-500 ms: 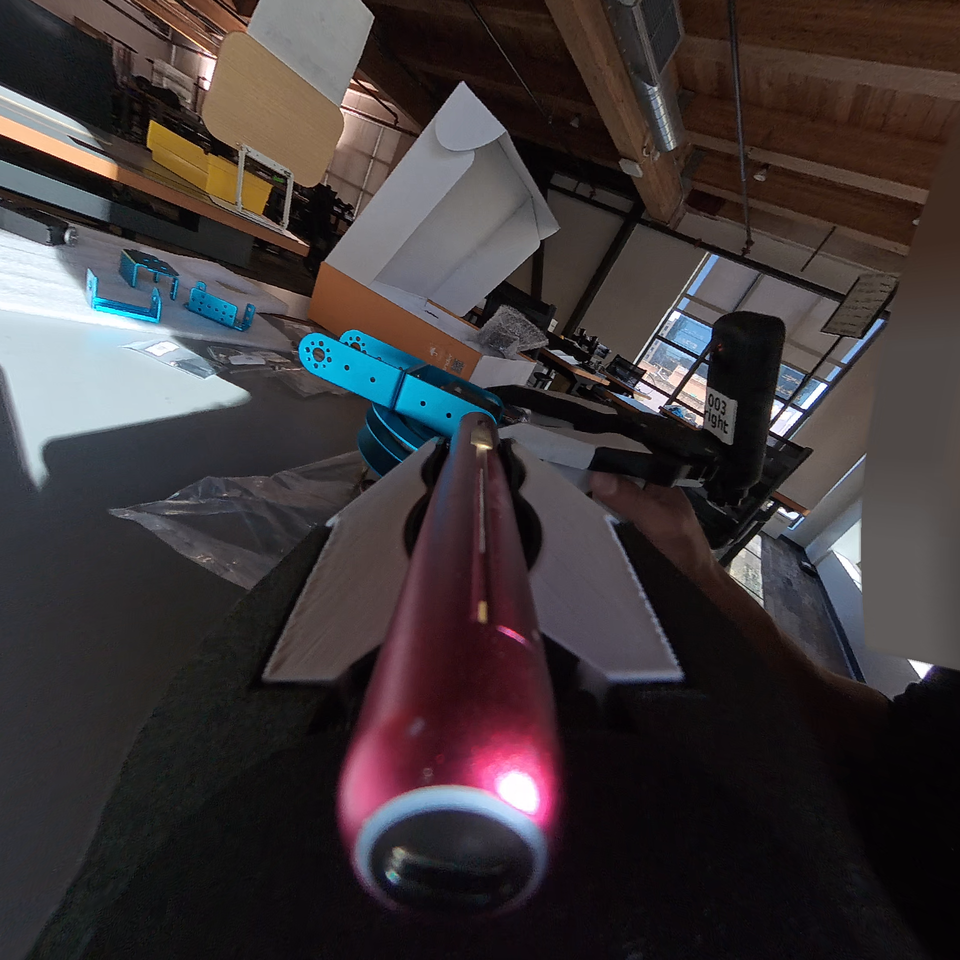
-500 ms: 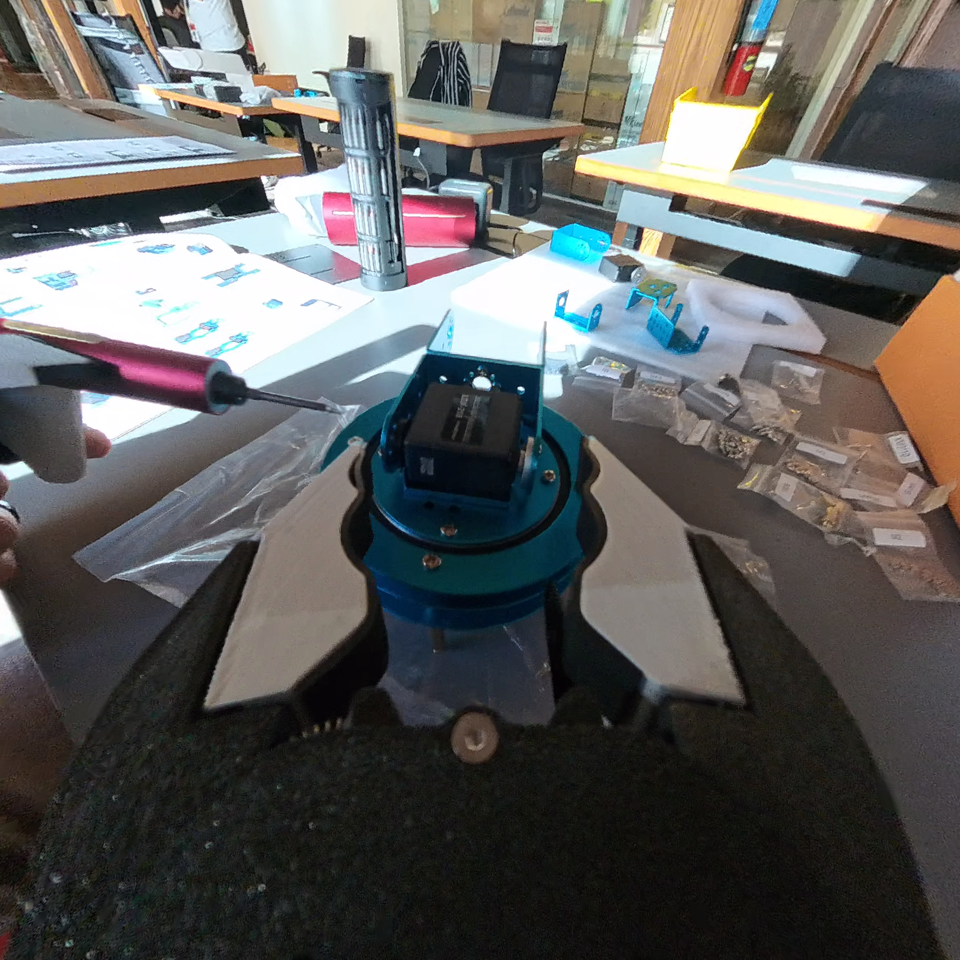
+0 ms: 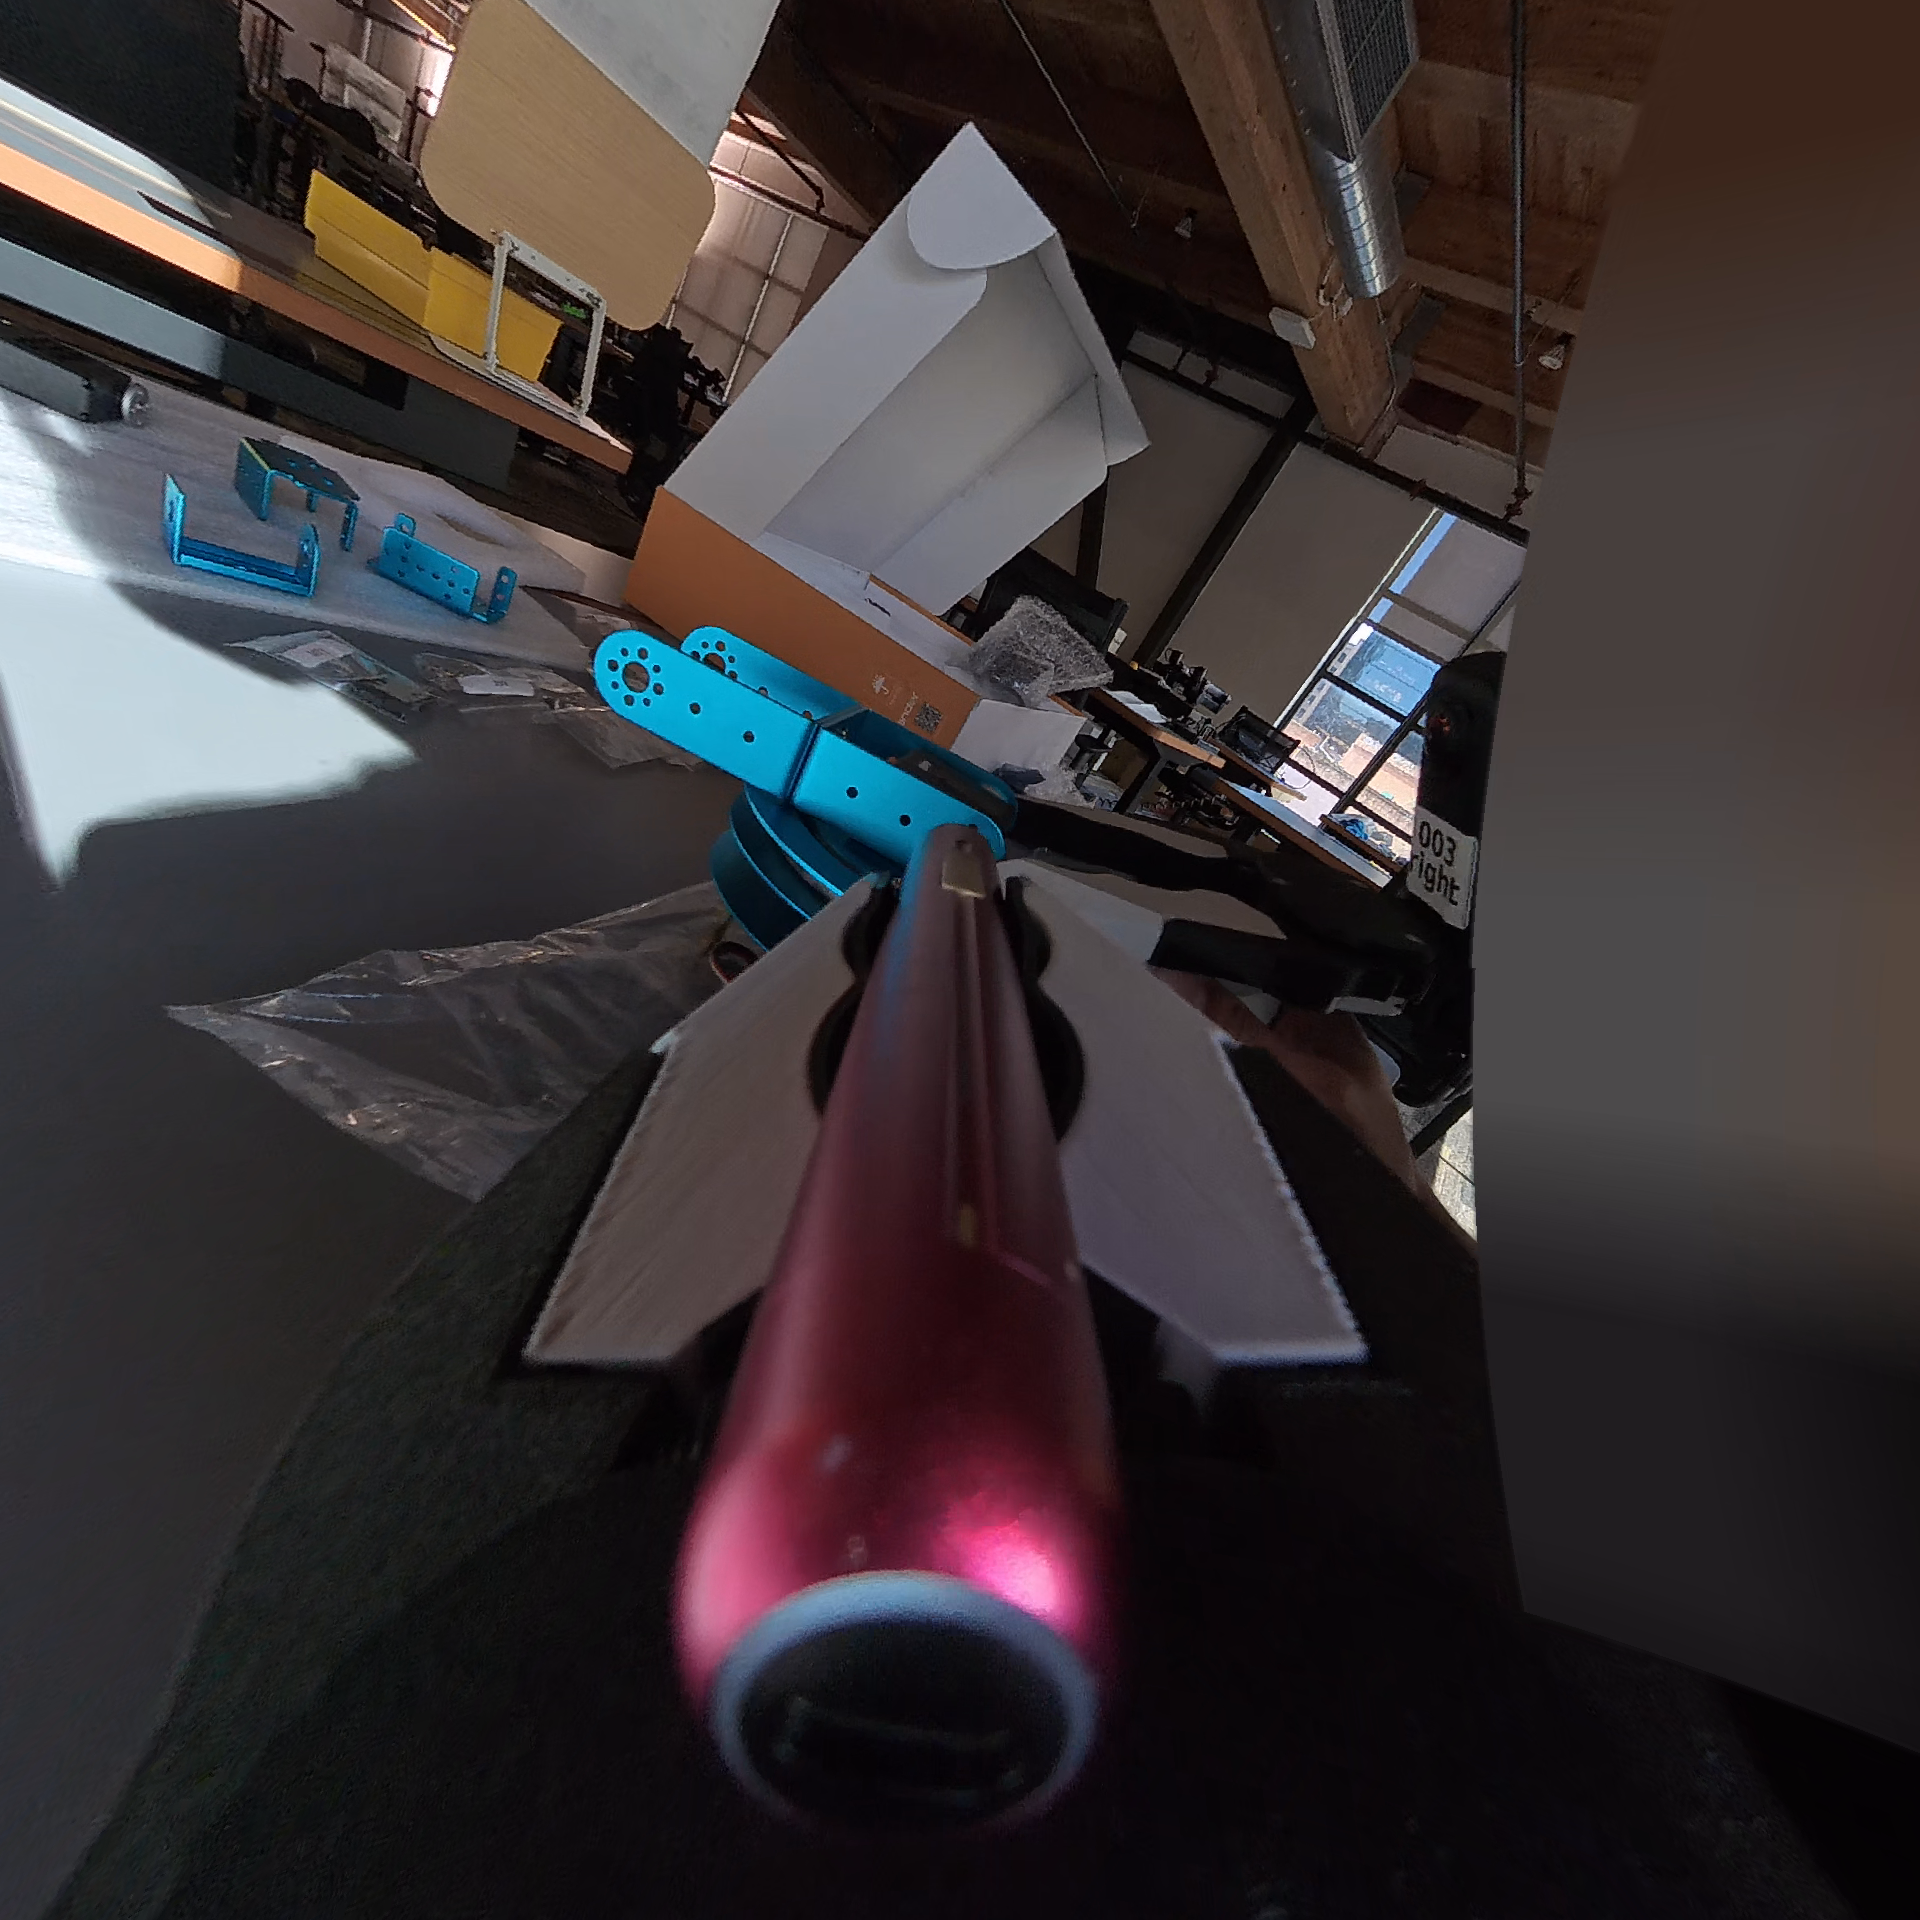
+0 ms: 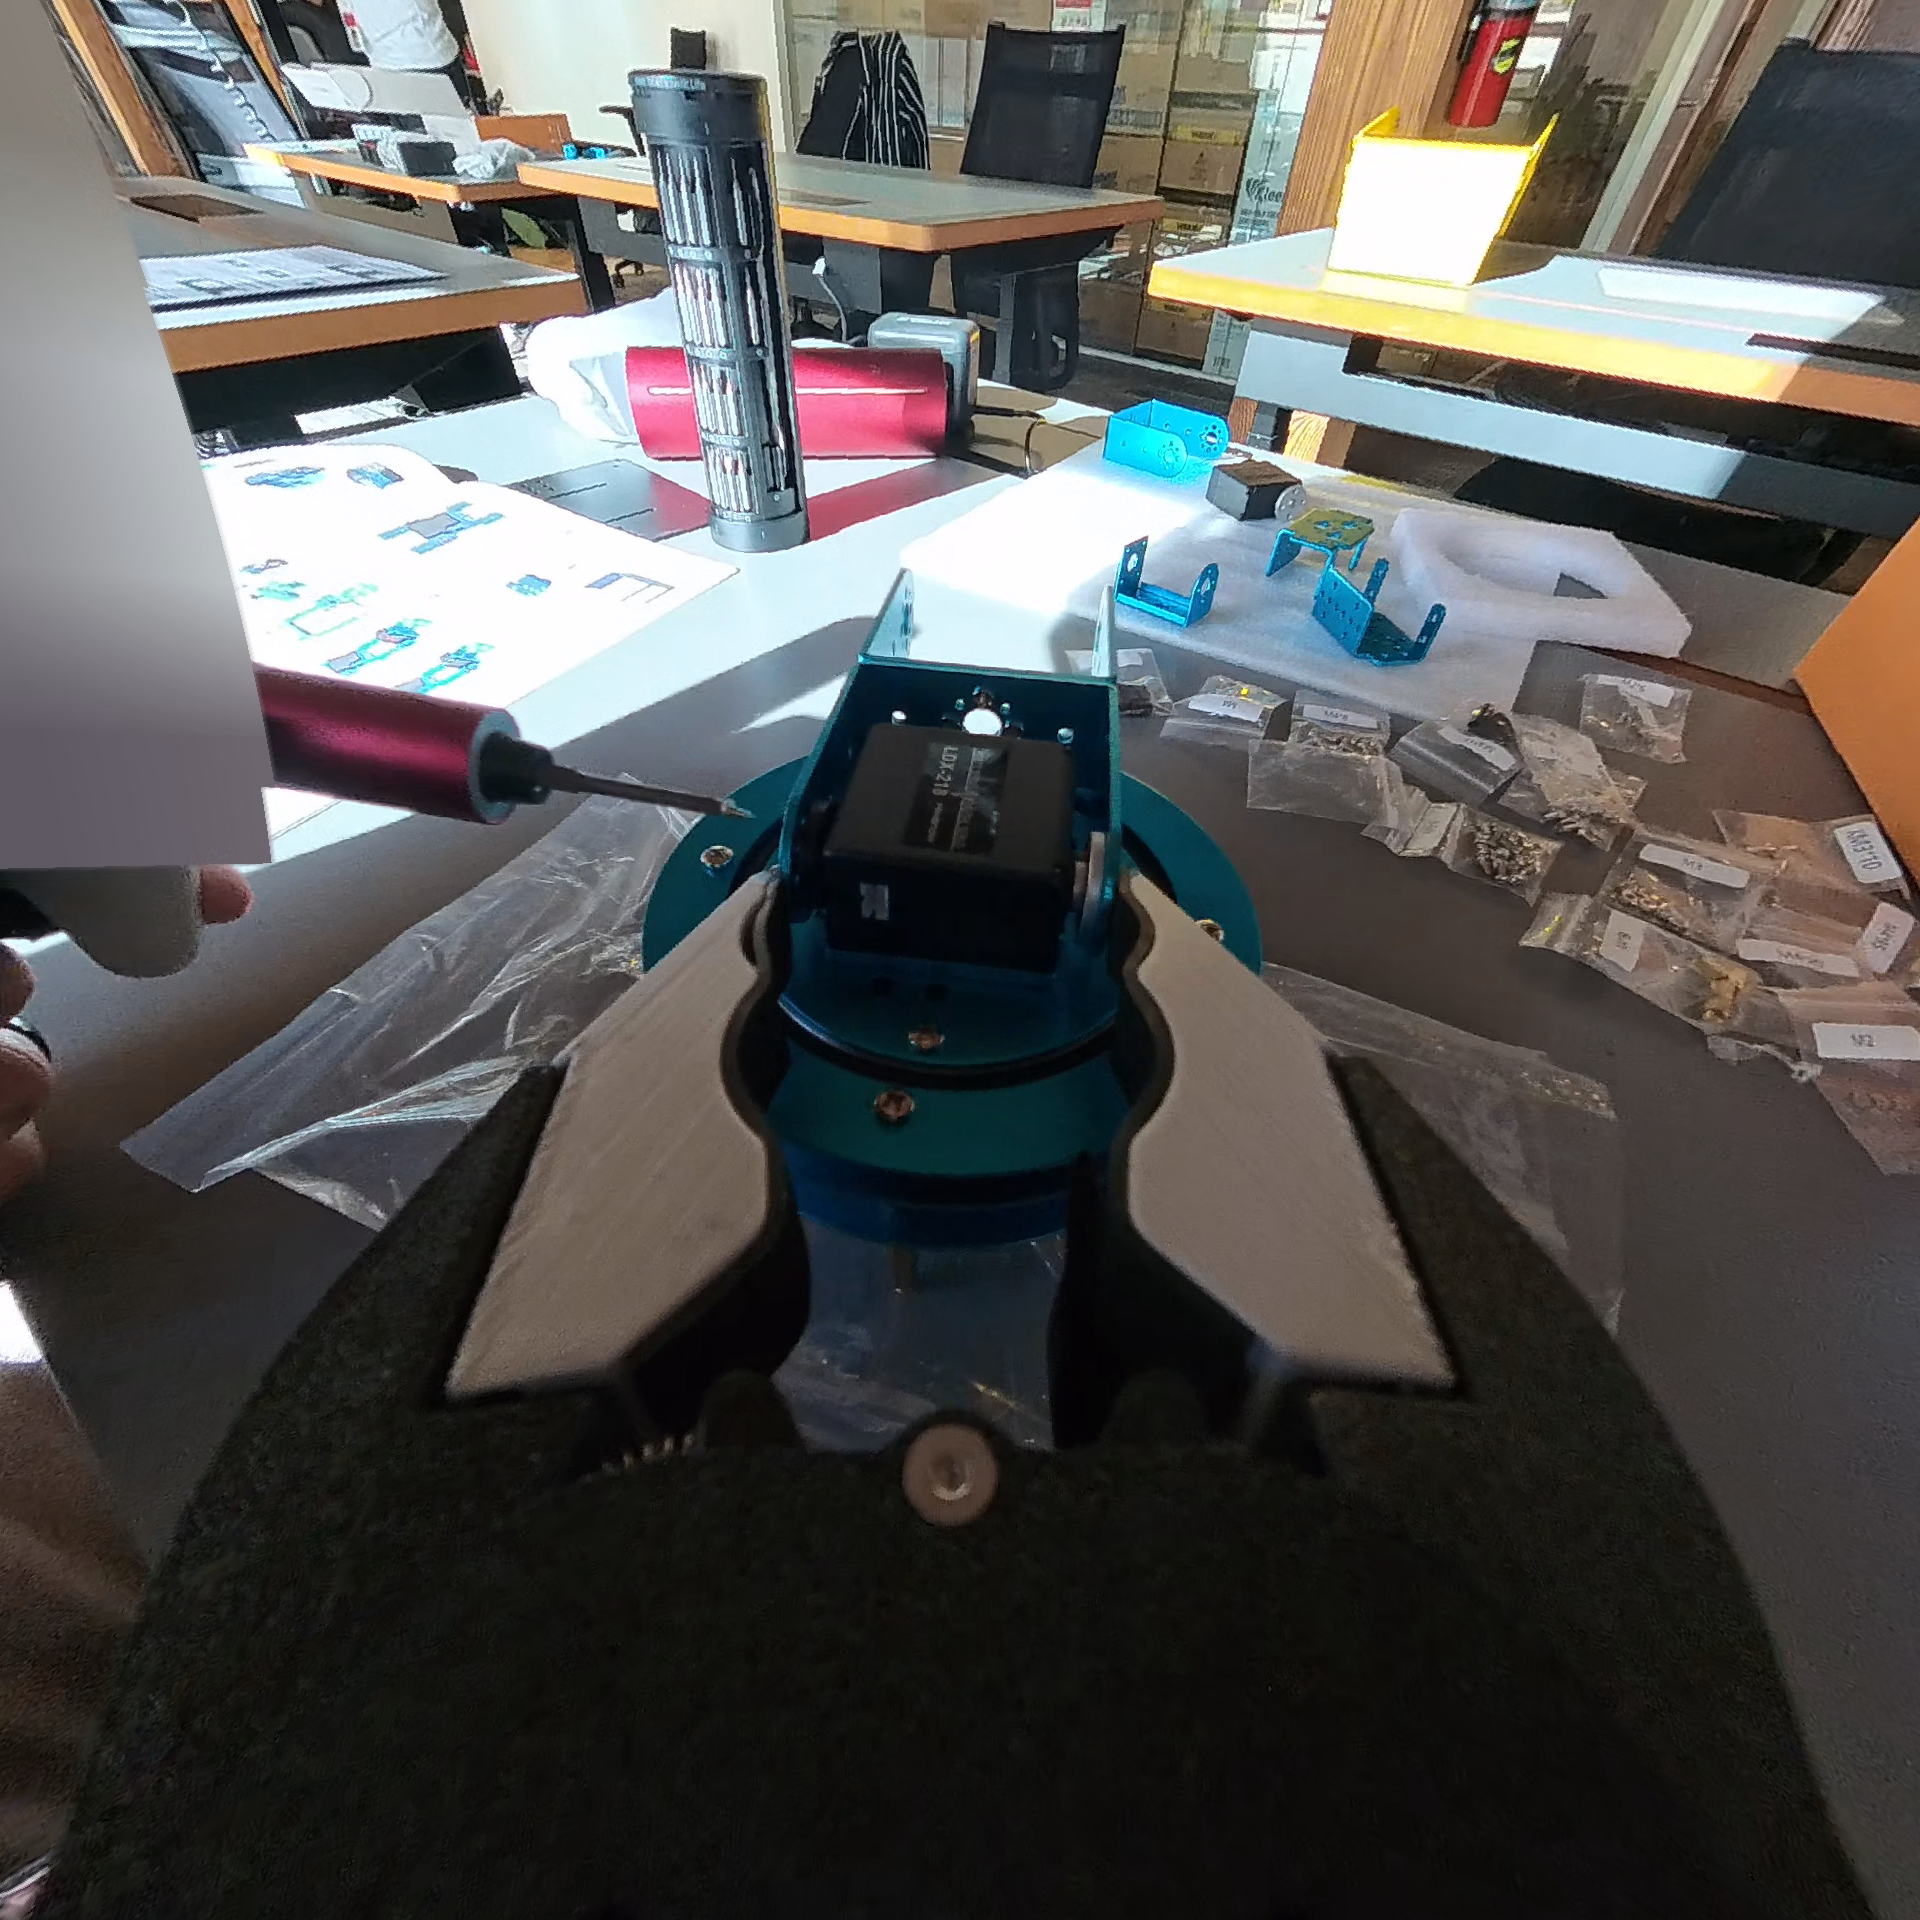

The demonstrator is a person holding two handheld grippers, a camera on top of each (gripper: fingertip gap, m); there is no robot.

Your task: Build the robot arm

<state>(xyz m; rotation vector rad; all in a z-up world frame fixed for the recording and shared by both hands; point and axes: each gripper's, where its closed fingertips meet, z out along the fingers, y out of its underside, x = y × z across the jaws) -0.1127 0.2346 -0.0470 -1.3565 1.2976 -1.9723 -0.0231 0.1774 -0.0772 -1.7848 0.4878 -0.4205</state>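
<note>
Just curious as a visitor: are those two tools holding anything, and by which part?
Left tool clamps the magenta metal screwdriver around its barrel. Right tool grips the blue metal bracket by its lower sides.

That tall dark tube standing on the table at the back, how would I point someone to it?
Start at the round blue metal base held between the right gripper's fingers, then look beyond it, past the white instruction sheet. There stands the tall black cylinder, upright, its sides lined with rows of small metal bits. The red metal tube behind it lies flat.
</note>
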